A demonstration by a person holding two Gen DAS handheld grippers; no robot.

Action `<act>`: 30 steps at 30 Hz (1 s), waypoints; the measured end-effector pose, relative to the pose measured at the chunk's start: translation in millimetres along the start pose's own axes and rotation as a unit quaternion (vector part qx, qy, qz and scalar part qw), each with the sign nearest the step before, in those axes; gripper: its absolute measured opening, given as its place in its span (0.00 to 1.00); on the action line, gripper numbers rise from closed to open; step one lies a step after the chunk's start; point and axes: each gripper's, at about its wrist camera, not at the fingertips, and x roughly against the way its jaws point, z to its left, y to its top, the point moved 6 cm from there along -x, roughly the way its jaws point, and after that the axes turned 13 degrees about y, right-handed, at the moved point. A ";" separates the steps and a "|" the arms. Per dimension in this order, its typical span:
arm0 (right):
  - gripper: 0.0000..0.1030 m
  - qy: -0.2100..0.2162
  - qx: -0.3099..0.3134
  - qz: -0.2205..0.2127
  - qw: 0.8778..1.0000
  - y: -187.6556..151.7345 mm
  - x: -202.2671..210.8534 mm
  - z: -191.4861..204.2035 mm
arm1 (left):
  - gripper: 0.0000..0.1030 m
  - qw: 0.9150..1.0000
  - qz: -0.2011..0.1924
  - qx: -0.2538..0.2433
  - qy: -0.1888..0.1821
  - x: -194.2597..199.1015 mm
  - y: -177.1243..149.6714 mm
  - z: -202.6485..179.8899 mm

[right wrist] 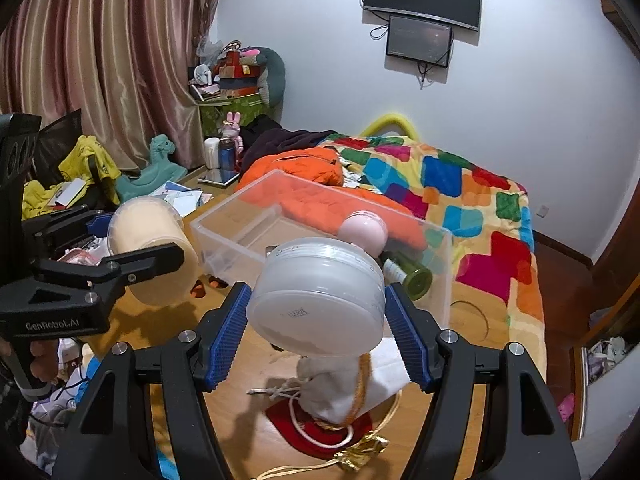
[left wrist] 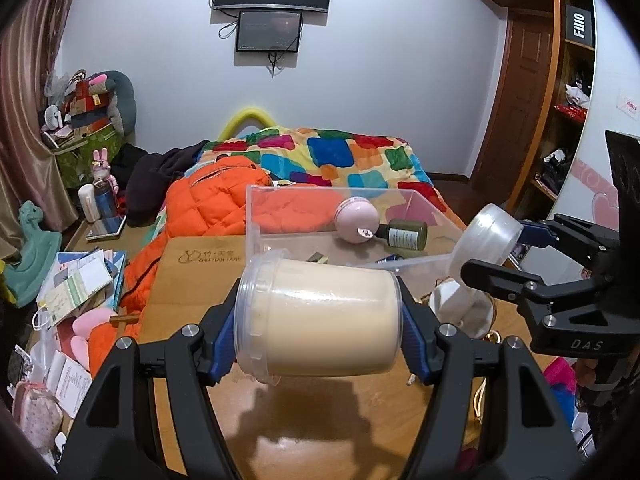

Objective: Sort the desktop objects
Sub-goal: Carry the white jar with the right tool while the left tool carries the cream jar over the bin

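Here, at left, left gripper (left wrist: 318, 314) clamped on a cream-filled jar (left wrist: 320, 320), lifted above the wooden desk (left wrist: 192, 280). Beyond, clear plastic bin (left wrist: 280, 208) holding a pink ball (left wrist: 356, 220) and a green bottle (left wrist: 404, 234). At right, right gripper (right wrist: 316, 316) pinching a frosted white jar (right wrist: 316, 300), raised over a white drawstring pouch (right wrist: 340, 384).

On the wooden table (left wrist: 192, 280) the clear bin (left wrist: 352, 232) sits at twelve o'clock, with a ball (left wrist: 356, 220) and a bottle (left wrist: 404, 234) lying side by side inside it. A cloth pouch (right wrist: 340, 380) lies at six o'clock from the bin. The bed (right wrist: 460, 184) stands behind the table.
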 end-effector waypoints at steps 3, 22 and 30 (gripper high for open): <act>0.63 -0.006 0.001 -0.003 1.000 4.7 3.2 -6.0 | 0.65 1.000 -0.003 -0.001 -0.003 -2.2 9.7 0.8; 0.63 -0.010 -0.019 -0.007 1.000 35.5 -19.5 -51.5 | 0.65 1.000 0.000 -0.005 -0.016 -46.3 54.5 -0.1; 0.63 -0.006 -0.026 0.010 1.000 35.5 -44.8 -66.6 | 0.65 1.000 0.013 -0.019 -0.018 -76.1 61.7 -4.0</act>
